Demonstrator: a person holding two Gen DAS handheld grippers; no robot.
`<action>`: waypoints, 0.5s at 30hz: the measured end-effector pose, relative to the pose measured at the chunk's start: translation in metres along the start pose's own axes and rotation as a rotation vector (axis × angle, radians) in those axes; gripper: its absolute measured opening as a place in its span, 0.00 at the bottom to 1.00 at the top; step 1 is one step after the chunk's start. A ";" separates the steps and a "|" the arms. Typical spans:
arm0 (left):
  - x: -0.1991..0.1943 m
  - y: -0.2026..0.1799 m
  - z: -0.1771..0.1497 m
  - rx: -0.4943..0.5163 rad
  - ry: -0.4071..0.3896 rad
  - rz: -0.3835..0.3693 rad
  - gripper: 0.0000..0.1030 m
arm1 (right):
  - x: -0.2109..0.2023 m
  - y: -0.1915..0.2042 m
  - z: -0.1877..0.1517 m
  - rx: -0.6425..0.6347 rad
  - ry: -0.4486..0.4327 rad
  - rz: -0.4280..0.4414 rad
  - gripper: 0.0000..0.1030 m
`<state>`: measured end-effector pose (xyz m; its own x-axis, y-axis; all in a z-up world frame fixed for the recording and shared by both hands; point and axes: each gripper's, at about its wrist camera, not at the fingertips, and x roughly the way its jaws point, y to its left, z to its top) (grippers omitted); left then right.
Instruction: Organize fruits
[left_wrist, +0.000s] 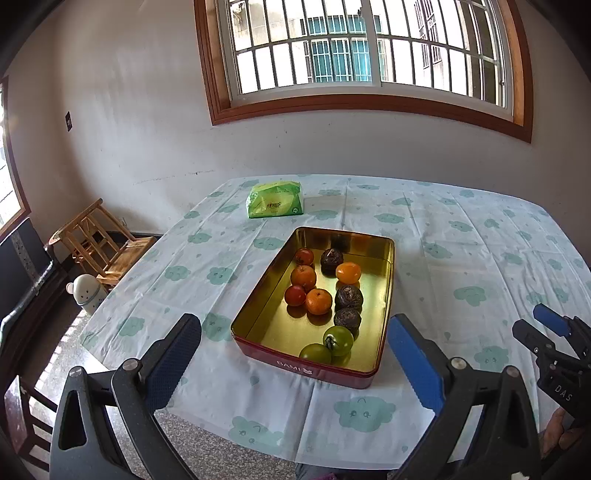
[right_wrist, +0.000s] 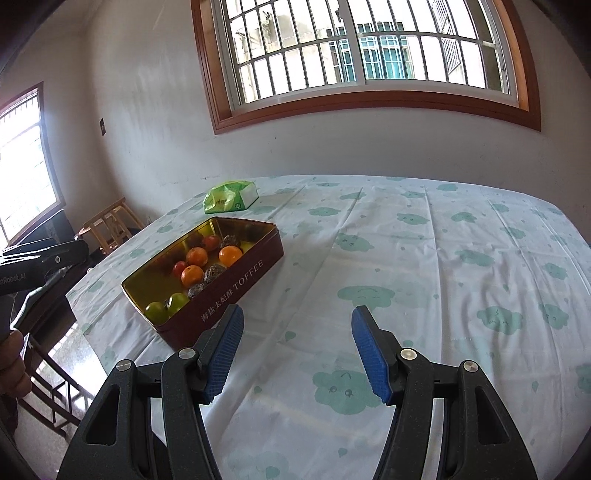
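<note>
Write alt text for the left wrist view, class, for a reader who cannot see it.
An open red tin with a gold inside holds small orange, red, green and dark brown fruits on a cloud-print tablecloth. The left gripper frames it, jaws apart and empty. A green tissue pack lies beyond, under a barred window.

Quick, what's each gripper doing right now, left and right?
Left gripper: open, holding nothing, tin beyond it.
Right gripper: open, empty, over tablecloth.

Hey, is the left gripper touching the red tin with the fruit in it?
Apart. The left wrist view shows the left gripper open, both fingers clear of the red tin, with tablecloth visible in between.
</note>
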<state>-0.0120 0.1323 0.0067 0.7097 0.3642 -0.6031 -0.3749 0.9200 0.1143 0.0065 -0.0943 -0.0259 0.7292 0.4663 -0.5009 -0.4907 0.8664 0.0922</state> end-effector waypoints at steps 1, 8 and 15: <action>-0.002 -0.001 0.000 0.002 -0.004 -0.001 0.98 | -0.002 0.001 0.000 -0.002 -0.002 0.000 0.60; -0.023 -0.001 0.001 -0.005 -0.065 -0.029 0.98 | -0.018 0.011 0.000 -0.025 -0.025 -0.002 0.60; -0.050 0.007 0.003 -0.022 -0.141 -0.057 1.00 | -0.034 0.025 0.005 -0.054 -0.056 -0.003 0.60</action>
<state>-0.0480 0.1205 0.0404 0.8064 0.3300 -0.4907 -0.3440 0.9367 0.0647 -0.0285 -0.0875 -0.0021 0.7556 0.4745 -0.4516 -0.5127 0.8575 0.0431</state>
